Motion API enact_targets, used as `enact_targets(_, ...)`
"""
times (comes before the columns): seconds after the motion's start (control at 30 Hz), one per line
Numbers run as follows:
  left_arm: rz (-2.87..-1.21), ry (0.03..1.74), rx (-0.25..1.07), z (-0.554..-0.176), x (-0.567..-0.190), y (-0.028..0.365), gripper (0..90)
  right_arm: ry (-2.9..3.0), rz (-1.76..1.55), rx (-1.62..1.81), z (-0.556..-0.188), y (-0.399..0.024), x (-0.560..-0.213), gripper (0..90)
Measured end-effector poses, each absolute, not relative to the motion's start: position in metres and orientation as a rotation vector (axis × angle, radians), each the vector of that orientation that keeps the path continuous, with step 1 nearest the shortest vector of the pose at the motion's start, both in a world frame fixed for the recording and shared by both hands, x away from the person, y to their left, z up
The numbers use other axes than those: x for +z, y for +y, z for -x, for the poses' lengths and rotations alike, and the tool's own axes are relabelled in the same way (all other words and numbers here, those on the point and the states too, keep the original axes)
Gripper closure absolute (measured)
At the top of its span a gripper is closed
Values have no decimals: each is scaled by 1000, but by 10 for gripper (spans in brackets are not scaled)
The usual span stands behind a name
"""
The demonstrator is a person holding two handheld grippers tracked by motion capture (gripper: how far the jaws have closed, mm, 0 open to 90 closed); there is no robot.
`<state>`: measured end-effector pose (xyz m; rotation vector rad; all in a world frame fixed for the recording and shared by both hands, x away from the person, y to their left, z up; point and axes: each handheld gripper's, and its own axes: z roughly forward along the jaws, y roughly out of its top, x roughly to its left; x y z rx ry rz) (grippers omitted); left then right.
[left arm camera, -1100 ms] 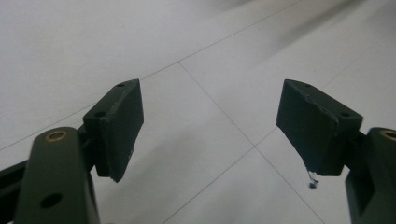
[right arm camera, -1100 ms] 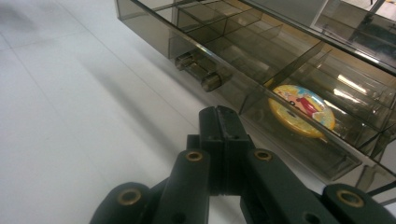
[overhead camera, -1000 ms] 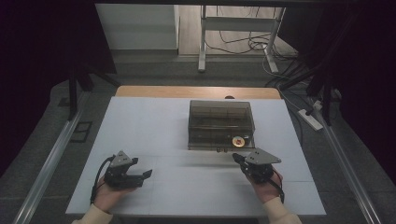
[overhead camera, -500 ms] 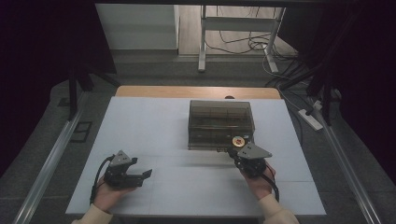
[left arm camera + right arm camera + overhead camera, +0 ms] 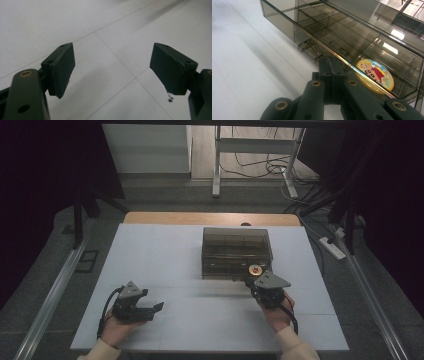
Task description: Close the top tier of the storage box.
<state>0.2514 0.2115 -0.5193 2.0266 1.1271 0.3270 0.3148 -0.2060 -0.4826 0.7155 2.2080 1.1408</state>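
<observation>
The step in hand looks like opening the smoked plastic drawer box (image 5: pixel 237 252), which sits at the middle of the surface (image 5: pixel 165 250) toward its far edge. To do it well, the pull should run straight back toward the near edge, low and level, so the light box does not slide along.

The left gripper (image 5: pixel 150 309) rests near the near-left corner, its fingers (image 5: pixel 61 68) wide apart over bare surface, holding nothing.

The right gripper (image 5: pixel 329 72) is at the box's near right corner, fingers pressed together against the front by the small clear handle (image 5: pixel 308 50); whether they pinch it I cannot tell. A round cartoon sticker (image 5: pixel 375 75) lies just beside them.
</observation>
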Motion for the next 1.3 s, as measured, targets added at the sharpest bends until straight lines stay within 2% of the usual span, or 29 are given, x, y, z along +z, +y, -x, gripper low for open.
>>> enact_targets(1.3,-2045,1117,317,-253,-521,209,204,2181,-753,1138,-341,-203,-483,898)
